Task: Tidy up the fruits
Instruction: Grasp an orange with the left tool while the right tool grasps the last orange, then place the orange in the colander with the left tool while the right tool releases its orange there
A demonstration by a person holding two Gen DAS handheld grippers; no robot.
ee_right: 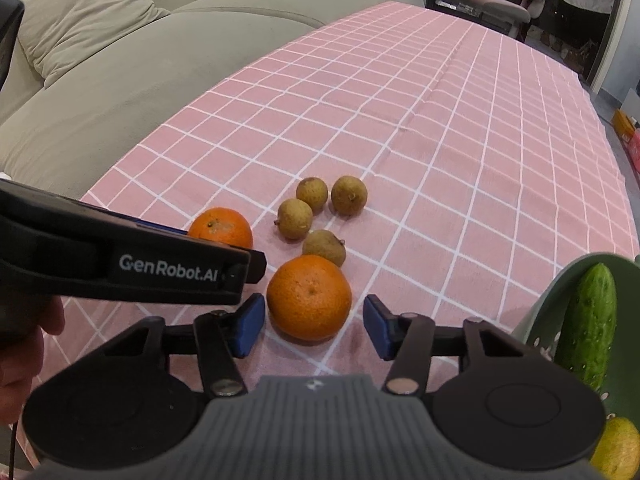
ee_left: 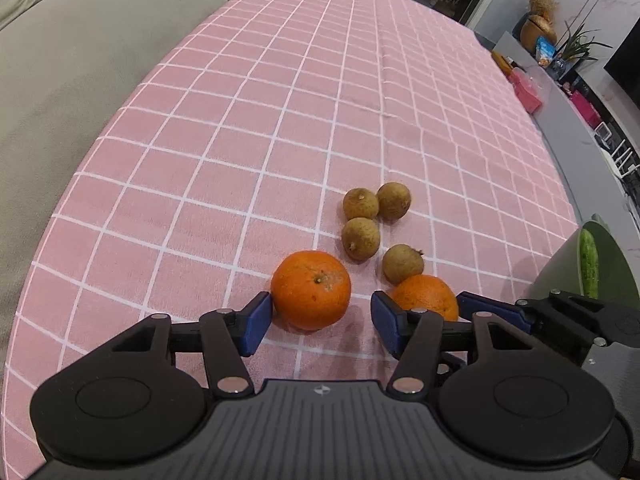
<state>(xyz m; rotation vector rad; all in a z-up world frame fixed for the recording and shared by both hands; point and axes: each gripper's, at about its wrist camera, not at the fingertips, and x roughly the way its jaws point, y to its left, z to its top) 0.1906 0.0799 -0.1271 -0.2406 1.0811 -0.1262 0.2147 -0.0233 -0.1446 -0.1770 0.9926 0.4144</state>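
Two oranges and several small brown longans lie close together on the pink checked tablecloth. In the left wrist view my left gripper straddles the left orange. Its left pad is at the peel, and its right pad stands clear of the fruit. In the right wrist view my right gripper has the other orange between its blue pads, with a gap on each side. The left gripper's labelled arm crosses in front of the far orange.
A green colander stands at the right table edge, holding a cucumber and a yellow fruit. A grey sofa runs along the table's left side. A hand shows at the left.
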